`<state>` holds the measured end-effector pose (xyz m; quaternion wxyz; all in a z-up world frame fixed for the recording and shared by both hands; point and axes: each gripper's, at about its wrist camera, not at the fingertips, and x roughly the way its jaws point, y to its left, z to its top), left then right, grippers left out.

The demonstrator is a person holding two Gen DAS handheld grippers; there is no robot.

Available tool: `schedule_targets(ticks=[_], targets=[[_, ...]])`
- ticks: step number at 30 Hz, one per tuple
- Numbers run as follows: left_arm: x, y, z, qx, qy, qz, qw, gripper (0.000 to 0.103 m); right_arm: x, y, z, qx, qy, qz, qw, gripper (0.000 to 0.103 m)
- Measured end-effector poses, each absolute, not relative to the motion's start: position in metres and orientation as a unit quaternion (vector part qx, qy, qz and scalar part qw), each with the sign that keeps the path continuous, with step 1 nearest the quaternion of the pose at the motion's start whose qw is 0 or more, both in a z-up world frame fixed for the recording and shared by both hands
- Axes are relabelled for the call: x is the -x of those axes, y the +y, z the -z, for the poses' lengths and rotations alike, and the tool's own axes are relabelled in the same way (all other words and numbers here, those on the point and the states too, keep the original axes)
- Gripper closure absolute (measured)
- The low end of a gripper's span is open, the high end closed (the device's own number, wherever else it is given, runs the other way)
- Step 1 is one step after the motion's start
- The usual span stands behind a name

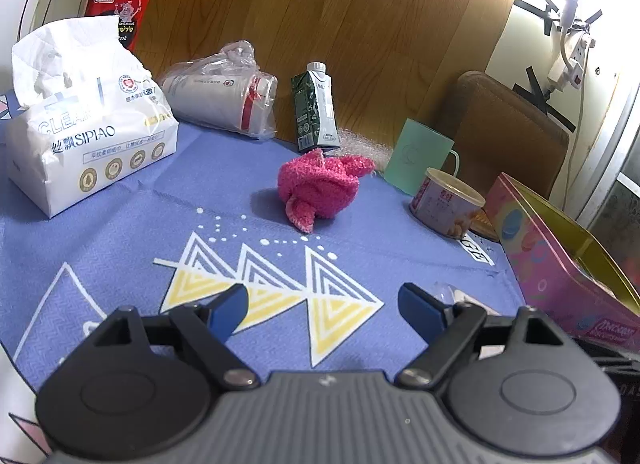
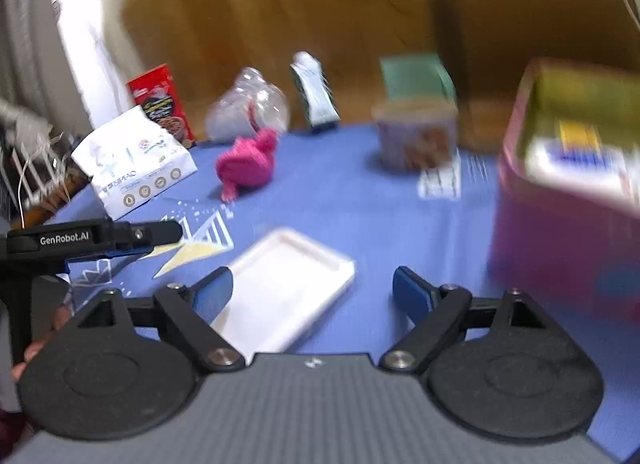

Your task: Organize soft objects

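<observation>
A pink fuzzy knotted cloth (image 1: pixel 318 186) lies on the blue tablecloth (image 1: pixel 120 248), ahead of my left gripper (image 1: pixel 322 310), which is open and empty just above the cloth's triangle print. The pink cloth also shows in the blurred right wrist view (image 2: pixel 248 164), far left of centre. My right gripper (image 2: pixel 312 292) is open and empty above a flat white tray (image 2: pixel 288 284). A pink tin box (image 1: pixel 560 264) with a yellow inside stands open at the right; in the right wrist view (image 2: pixel 568 192) it holds a white and blue packet (image 2: pixel 580 162). A soft tissue pack (image 1: pixel 84 124) stands at the left.
A bagged white cup (image 1: pixel 224 96), a green carton (image 1: pixel 316 108), a mint mug (image 1: pixel 420 156) and a small can (image 1: pixel 448 204) line the back by the wooden wall. A red box (image 1: pixel 120 8) stands behind the tissues. The left gripper shows in the right view (image 2: pixel 100 240).
</observation>
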<state>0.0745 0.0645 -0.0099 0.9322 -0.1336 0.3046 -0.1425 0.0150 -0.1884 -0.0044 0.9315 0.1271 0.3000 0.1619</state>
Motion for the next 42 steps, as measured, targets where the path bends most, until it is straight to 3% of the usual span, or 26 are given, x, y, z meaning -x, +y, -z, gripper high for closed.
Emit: schedule_targets(ticks=[4,7,11,14,24,31,37,42], targets=[[-0.075,0.063,0.010,0.124,0.304,0.150,0.932,0.017,-0.017,-0.173,0.002,-0.128,0.308,-0.168,0.928,0.014],[-0.074,0.064,0.009,0.128,0.303,0.153,0.932,0.017,-0.014,-0.157,0.002,-0.097,0.303,-0.176,0.932,0.031],[-0.075,0.067,0.010,0.137,0.304,0.157,0.930,0.017,-0.017,-0.153,0.000,-0.108,0.303,-0.195,0.926,0.066],[-0.074,0.072,0.009,0.152,0.298,0.158,0.929,0.017,-0.015,-0.150,-0.007,-0.106,0.294,-0.199,0.929,0.079],[-0.075,0.119,0.015,0.275,0.298,0.146,0.902,0.017,0.023,-0.092,-0.022,0.065,0.226,-0.237,0.943,0.081],[-0.043,0.153,0.008,0.281,0.290,0.112,0.908,0.017,0.053,-0.062,-0.018,0.161,0.169,-0.262,0.936,0.082],[-0.007,0.177,-0.004,0.255,0.280,0.077,0.922,0.015,0.064,-0.042,-0.015,0.173,0.157,-0.299,0.925,0.070],[0.009,0.175,0.001,0.256,0.298,0.097,0.914,0.014,0.072,-0.028,-0.013,0.201,0.141,-0.310,0.919,0.069]])
